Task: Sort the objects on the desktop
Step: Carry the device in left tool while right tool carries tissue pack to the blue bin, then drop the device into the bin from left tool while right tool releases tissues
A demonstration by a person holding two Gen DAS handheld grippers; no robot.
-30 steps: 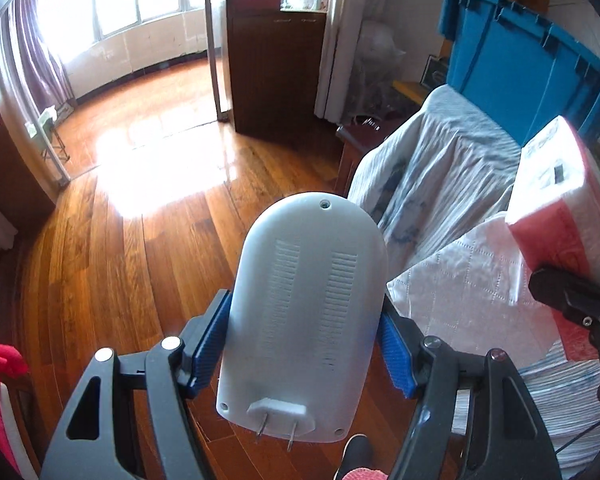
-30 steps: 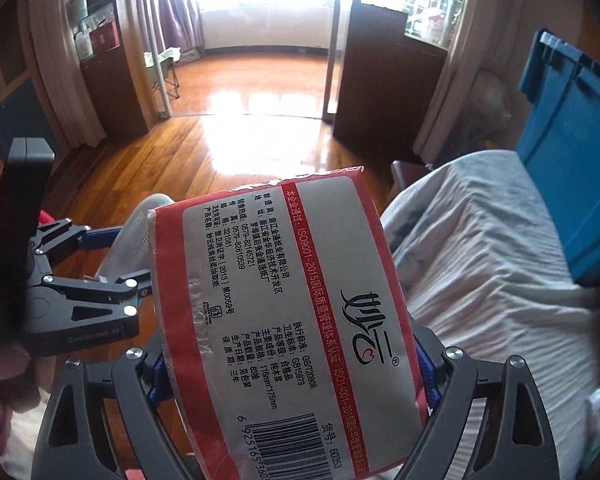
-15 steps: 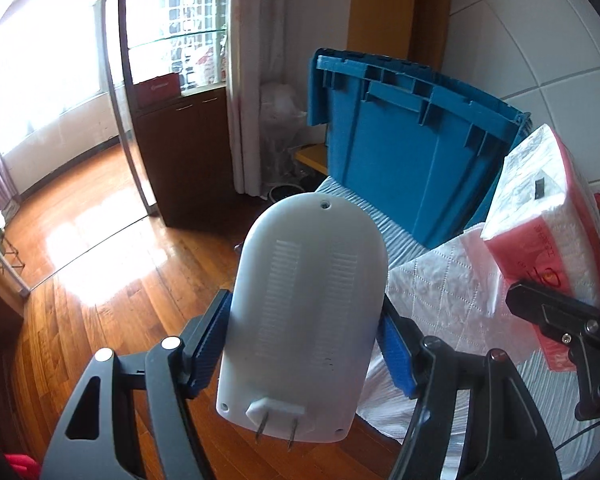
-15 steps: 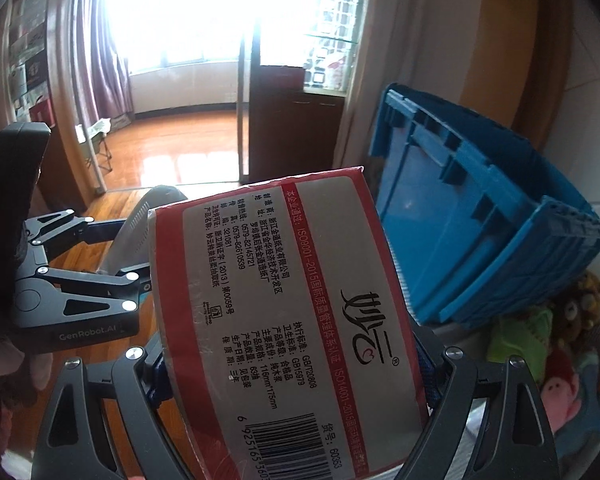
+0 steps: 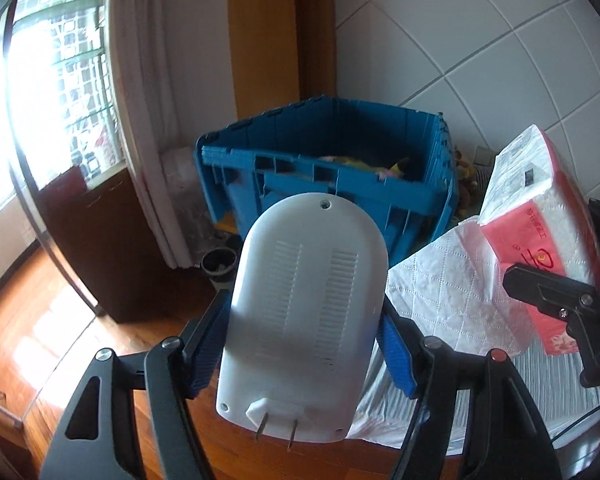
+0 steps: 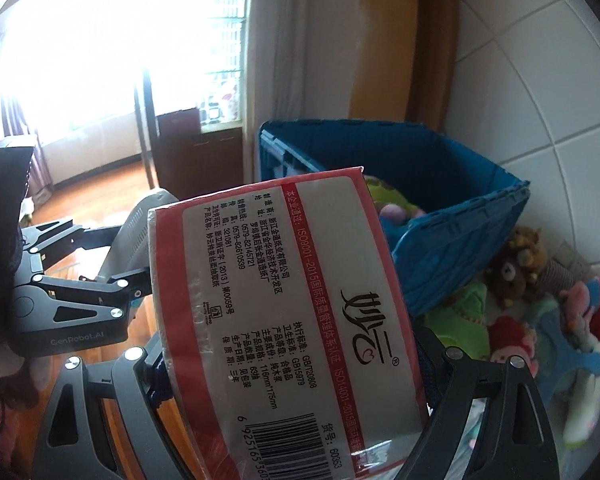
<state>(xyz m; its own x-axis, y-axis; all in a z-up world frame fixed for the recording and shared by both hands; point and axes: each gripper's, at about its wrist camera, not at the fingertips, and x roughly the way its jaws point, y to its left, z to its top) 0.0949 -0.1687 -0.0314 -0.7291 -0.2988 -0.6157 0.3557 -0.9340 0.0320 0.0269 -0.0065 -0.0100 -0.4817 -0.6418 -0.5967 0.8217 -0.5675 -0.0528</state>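
My left gripper [image 5: 300, 344] is shut on a white plug-in device [image 5: 304, 320] with two metal prongs at its lower end; its blue pads press both sides. My right gripper [image 6: 288, 376] is shut on a red-and-white tissue pack [image 6: 284, 312], label side up. That pack [image 5: 540, 232] also shows at the right of the left wrist view, with a loose white tissue sheet [image 5: 448, 280] hanging from it. The left gripper [image 6: 96, 276] and the white device [image 6: 140, 236] appear at the left of the right wrist view. An open blue crate [image 5: 324, 188] stands ahead, tilted, against the tiled wall.
Plush toys [image 6: 540, 304] are piled on the cloth-covered surface right of the blue crate [image 6: 452, 248], and more lie inside it. A white curtain [image 5: 148, 120], a dark cabinet [image 5: 100, 240] and a small black pot [image 5: 219, 261] stand left of the crate, above wooden floor [image 5: 40, 328].
Both grippers have risen and swung toward the blue crate, which now shows its open top. The floor has dropped out of most of the view. Both grips are unchanged.
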